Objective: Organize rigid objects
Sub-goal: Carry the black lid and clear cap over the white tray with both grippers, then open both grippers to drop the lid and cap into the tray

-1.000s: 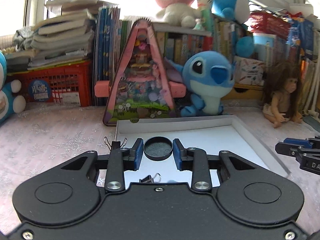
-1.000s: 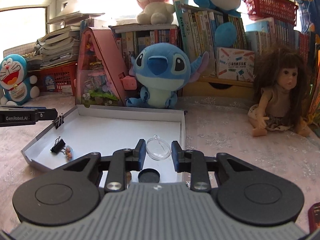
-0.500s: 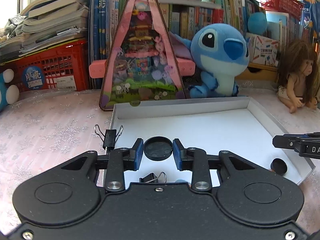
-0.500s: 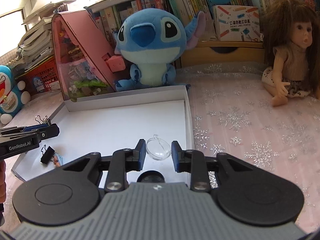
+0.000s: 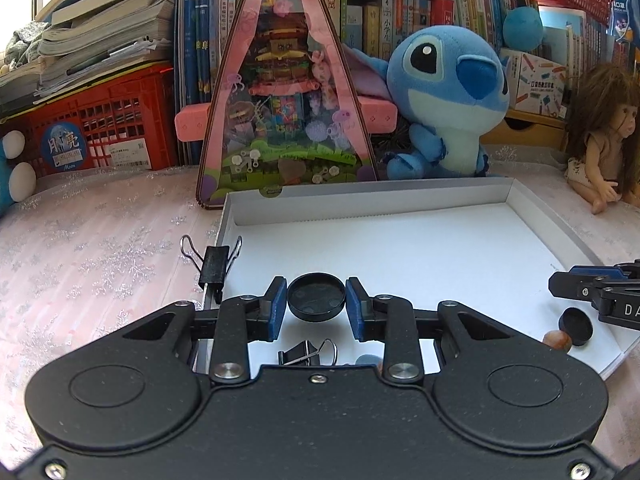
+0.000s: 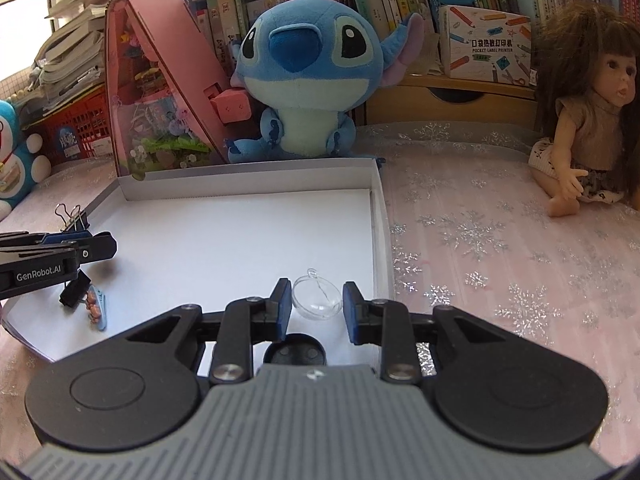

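Left tongs (image 5: pixel 316 309) clamp black cap (image 5: pixel 316 297), right tongs (image 6: pixel 314 310) clear dome (image 6: pixel 317 297)

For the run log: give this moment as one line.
left gripper: shut on black cap | right gripper: shut on clear dome | both over white tray

Between my left jaws sits a black cap (image 5: pixel 317 297); between my right, a clear dome (image 6: pixel 317 297). Beneath both lie a white tray (image 5: pixel 400 204) and a pink bench (image 6: pixel 500 248) with silver snowflakes.
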Tool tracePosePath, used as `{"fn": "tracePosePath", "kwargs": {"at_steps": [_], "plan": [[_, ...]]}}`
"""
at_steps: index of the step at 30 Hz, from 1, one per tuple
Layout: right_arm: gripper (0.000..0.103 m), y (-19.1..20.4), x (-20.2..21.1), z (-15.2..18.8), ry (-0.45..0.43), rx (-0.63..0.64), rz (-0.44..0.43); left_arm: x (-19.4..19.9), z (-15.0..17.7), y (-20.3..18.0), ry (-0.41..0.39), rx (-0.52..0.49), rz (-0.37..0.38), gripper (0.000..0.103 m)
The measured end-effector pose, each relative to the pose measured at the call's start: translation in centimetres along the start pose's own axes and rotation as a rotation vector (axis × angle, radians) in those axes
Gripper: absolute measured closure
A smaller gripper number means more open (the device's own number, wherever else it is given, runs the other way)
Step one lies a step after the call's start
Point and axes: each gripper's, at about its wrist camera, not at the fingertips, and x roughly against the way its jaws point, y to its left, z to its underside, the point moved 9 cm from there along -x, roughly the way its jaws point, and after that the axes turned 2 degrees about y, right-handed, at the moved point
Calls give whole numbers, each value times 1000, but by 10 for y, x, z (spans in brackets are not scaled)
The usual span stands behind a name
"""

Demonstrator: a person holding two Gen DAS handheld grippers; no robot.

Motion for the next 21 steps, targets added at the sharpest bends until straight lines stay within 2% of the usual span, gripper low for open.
{"fn": "tracePosePath", "kwargs": {"at_steps": [18,20,21], "plan": [[71,5,-4,4,3,39,6,-9,9,0,20,-13,-14,73],[65,5,-3,3,-3,34,4,-8,8,0,16,-5,-3,73],[65,5,-2,3,-10,26,3,-7,7,0,15,0,3,73]]}}
